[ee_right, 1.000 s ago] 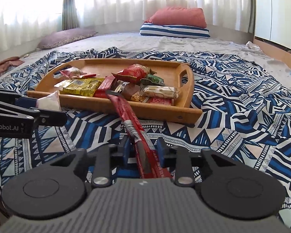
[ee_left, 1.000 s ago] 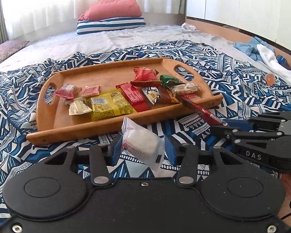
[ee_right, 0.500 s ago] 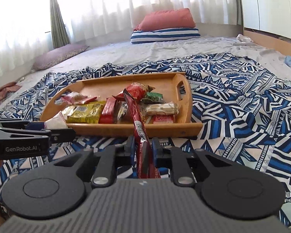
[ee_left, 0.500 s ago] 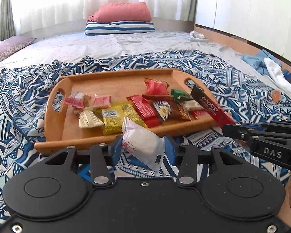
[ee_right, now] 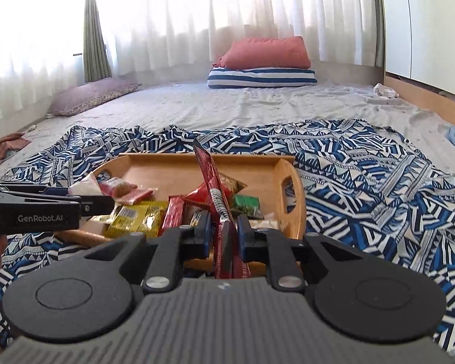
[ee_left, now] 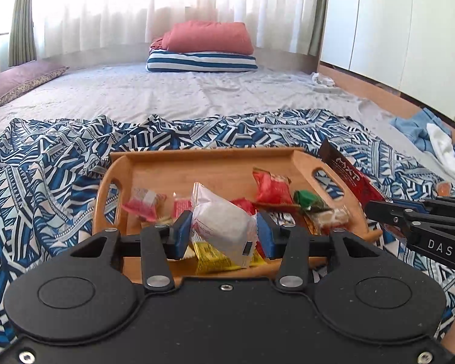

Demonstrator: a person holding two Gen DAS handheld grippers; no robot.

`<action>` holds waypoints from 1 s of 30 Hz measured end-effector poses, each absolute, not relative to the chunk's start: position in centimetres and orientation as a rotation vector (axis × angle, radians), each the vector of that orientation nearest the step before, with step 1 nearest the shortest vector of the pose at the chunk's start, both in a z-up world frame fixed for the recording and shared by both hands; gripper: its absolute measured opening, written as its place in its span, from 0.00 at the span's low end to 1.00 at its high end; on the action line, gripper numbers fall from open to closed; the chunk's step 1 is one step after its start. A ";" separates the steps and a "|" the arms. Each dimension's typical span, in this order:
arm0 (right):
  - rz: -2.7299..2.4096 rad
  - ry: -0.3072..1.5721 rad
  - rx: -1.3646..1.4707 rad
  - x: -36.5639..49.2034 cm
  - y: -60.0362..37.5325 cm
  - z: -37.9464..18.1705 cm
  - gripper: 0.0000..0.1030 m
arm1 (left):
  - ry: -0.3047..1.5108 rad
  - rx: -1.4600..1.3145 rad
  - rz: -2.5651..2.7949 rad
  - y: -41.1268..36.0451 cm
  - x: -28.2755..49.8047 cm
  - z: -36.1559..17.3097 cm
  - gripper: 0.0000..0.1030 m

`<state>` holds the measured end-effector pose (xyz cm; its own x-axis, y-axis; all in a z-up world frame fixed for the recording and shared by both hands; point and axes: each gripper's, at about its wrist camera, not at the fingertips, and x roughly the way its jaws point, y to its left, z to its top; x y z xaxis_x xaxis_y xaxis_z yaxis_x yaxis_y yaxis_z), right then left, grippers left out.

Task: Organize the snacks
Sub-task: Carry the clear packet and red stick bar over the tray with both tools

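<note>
A wooden tray (ee_left: 215, 166) with cut-out handles lies on the patterned blue blanket and holds several wrapped snacks. My left gripper (ee_left: 223, 232) is shut on a white snack packet (ee_left: 221, 224), held above the tray's near edge. My right gripper (ee_right: 224, 233) is shut on a long red snack bar (ee_right: 212, 188) that stands up over the tray's near right part. The tray also shows in the right wrist view (ee_right: 173, 170). In the left wrist view the right gripper (ee_left: 376, 209) enters from the right with the red bar (ee_left: 348, 179).
The blue patterned blanket (ee_right: 364, 166) covers the near bed. A red pillow on a striped pillow (ee_left: 203, 48) lies at the far end, a purple pillow (ee_right: 91, 95) at the left. Blue and white clothes (ee_left: 430, 136) lie at the right edge.
Both grippers have risen from the blanket and moved forward over the tray's near edge, carrying the white packet and the red bar. The bar now stands more upright.
</note>
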<state>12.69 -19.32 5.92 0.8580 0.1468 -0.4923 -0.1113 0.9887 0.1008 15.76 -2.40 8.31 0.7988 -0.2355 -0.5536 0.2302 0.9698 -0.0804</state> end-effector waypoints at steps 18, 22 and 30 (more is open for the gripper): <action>0.071 0.730 0.200 25.7 -23.1 4.9 0.21 | 0.722 -0.159 -0.173 -0.2 27.6 6.5 0.42; 0.043 0.771 0.231 27.9 -23.7 3.9 0.21 | 0.744 -0.166 -0.146 -0.4 29.4 5.3 0.42; 0.018 0.781 0.238 30.1 -23.0 2.1 0.21 | 0.784 -0.156 -0.118 -1.6 32.4 3.6 0.42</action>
